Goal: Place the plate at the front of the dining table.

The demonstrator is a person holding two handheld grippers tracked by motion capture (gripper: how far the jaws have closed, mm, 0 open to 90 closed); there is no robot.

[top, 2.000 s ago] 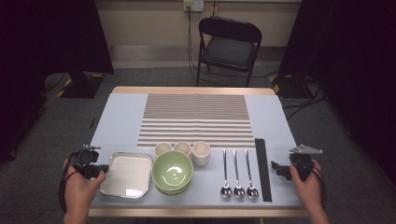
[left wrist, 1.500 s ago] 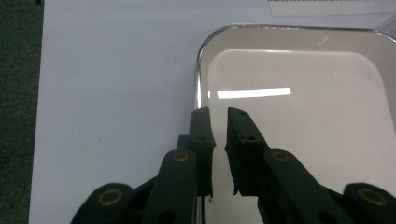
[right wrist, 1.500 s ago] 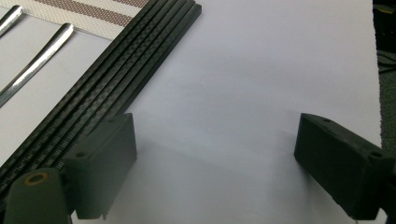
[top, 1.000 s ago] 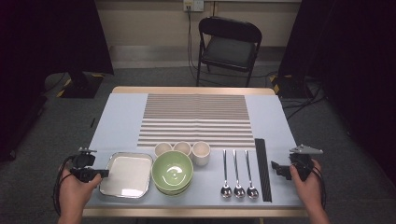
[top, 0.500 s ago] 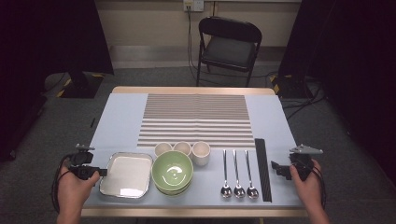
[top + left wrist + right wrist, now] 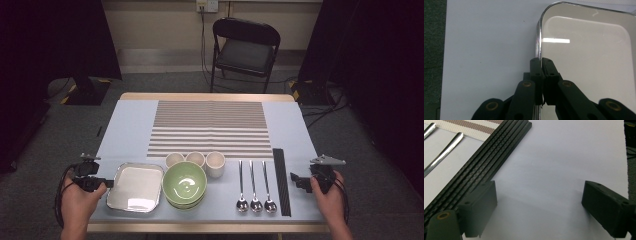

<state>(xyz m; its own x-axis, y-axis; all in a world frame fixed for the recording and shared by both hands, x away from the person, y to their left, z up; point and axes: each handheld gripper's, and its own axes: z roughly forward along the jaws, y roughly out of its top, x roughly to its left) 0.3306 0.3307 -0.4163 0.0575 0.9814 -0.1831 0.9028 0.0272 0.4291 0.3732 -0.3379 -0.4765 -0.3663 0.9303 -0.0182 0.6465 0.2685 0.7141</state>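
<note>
**Left jaws clamped on the tray's rim, right jaws spread over bare table**

In the high view the left gripper (image 6: 101, 183) sits at the lower left of the frame, its tips meeting the left edge of the metal tray (image 6: 135, 187). That view is too small to show the contact. The left gripper view settles it: the left gripper (image 6: 541, 65) has its two black jaws pressed together on the tray's rolled rim (image 6: 538, 37), one jaw outside on the pale table cover (image 6: 486, 50), the other over the tray's inner floor. The jaws have just been closing, with the rim between them. The rim's lower stretch is hidden behind the jaws, and the tray's right side is cut off by the frame edge.

The right gripper (image 6: 300, 181) lies at the lower right of the high view, held in the person's hand, just beside the black chopsticks (image 6: 281, 180). In the right gripper view the right gripper (image 6: 539, 208) has its jaws wide apart with nothing between them but table cover. The chopsticks (image 6: 486, 162) run diagonally from the upper middle to the lower left, their lower end hidden behind the left-hand jaw. Two spoon handles (image 6: 442, 152) are cut off at the upper left.
</note>
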